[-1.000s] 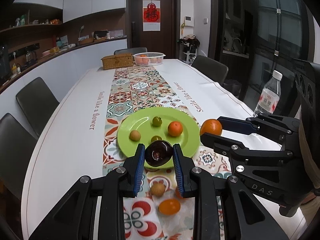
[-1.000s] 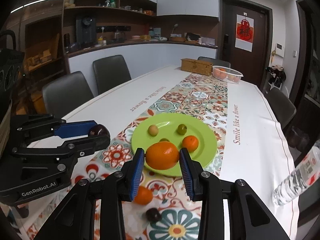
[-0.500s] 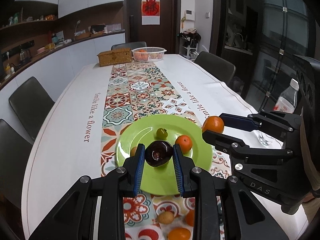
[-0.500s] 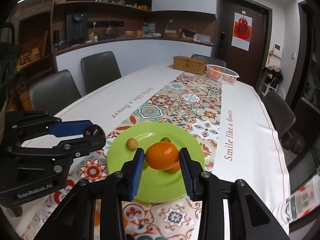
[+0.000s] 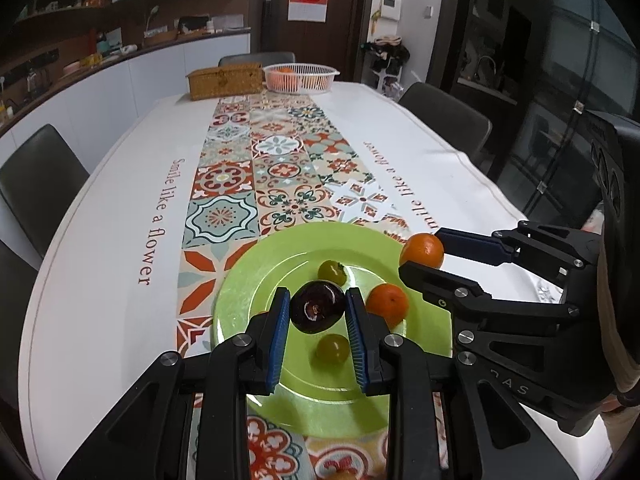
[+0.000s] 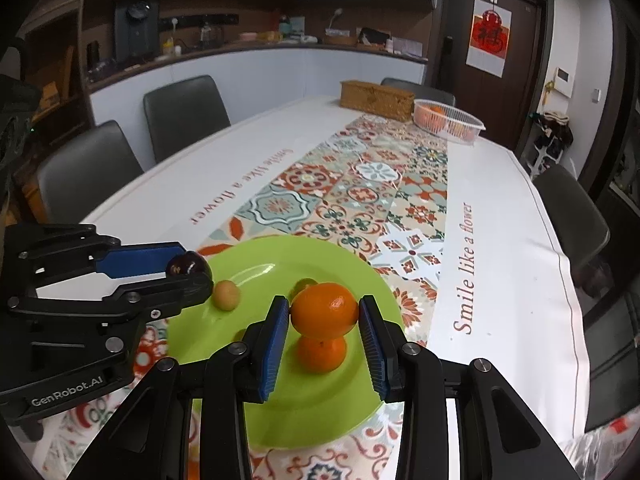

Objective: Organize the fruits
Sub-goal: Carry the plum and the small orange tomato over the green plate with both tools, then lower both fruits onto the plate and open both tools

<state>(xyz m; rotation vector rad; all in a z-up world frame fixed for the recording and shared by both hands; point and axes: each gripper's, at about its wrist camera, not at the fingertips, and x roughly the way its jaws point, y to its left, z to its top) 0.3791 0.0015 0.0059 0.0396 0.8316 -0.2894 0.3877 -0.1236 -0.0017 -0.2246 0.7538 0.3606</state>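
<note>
Two hand-held grippers hang over a lime-green plate (image 5: 240, 300) on a long dining table (image 5: 100, 280), each carrying fruit. The left gripper (image 5: 318, 312) is clamped on a dark plum (image 5: 317, 307), its blue pads pressing the fruit from both sides above the plate's middle. The right gripper (image 6: 324, 316) pinches an orange (image 6: 324, 310) between its own blue pads, held above the plate's near half and clear of its surface. On the plate lie a smaller orange (image 6: 321, 354) directly beneath the held one, a tan round fruit (image 6: 226, 295) toward the plate's left side just beside the left gripper's tip, and two small green fruits, one (image 5: 332, 273) beyond the plum and one (image 5: 332, 348) nearer the camera below it. The plate sits on a tiled-pattern runner (image 5: 256, 168) down the tablecloth's centre, with the words "Smile like a flower" printed on the white cloth on both sides of the plate. Far beyond the plate, at the table's far end, stand a wicker box (image 5: 226, 80) and, just beside it, a white basket (image 5: 300, 77) holding more oranges. Dark chairs (image 6: 184, 114) line the table's edges, well apart from the plate.
</note>
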